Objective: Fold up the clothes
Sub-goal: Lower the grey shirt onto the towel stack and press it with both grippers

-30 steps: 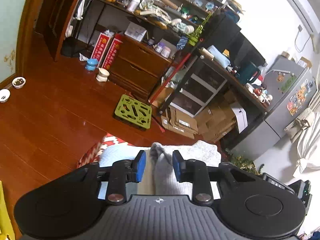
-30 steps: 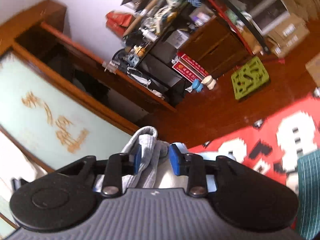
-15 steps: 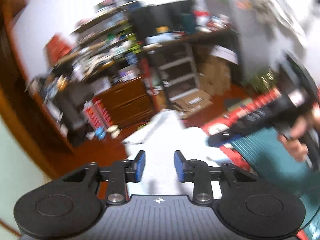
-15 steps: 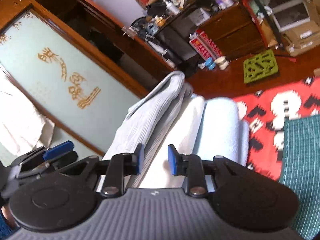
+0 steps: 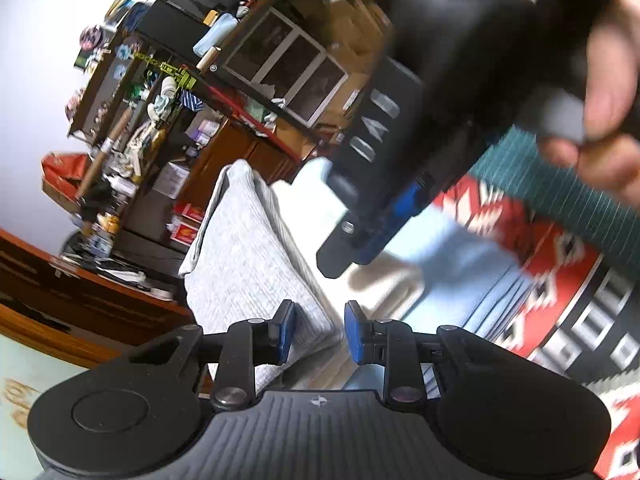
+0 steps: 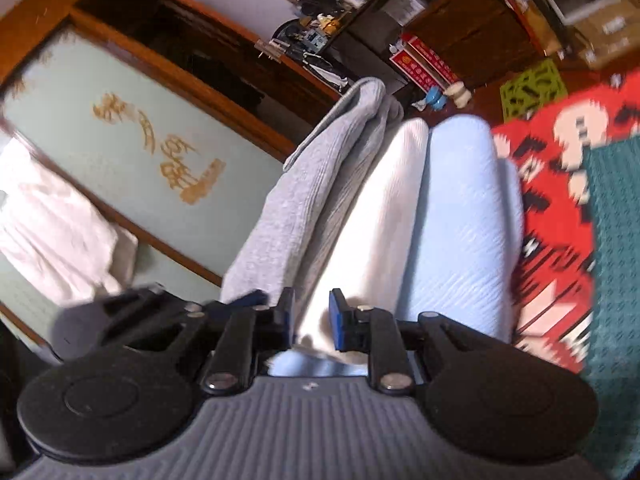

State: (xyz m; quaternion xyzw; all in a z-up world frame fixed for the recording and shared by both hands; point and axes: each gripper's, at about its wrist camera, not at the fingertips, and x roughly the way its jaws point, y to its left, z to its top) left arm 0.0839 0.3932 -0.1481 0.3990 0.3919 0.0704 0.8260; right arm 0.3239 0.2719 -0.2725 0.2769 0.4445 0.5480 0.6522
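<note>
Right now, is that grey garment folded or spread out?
Folded. The grey garment lies as a narrow doubled strip with layered edges beside a white piece and a light blue one.

Gaping right gripper [image 6: 311, 322] over folded clothes [image 6: 384, 216]

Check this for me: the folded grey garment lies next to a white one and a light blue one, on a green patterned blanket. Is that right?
One detail is off. The right wrist view shows the folded grey garment beside the white one and the light blue one, but the patterned blanket under them is red with white and black figures, not green. The dark green cloth lies farther to the side.
</note>
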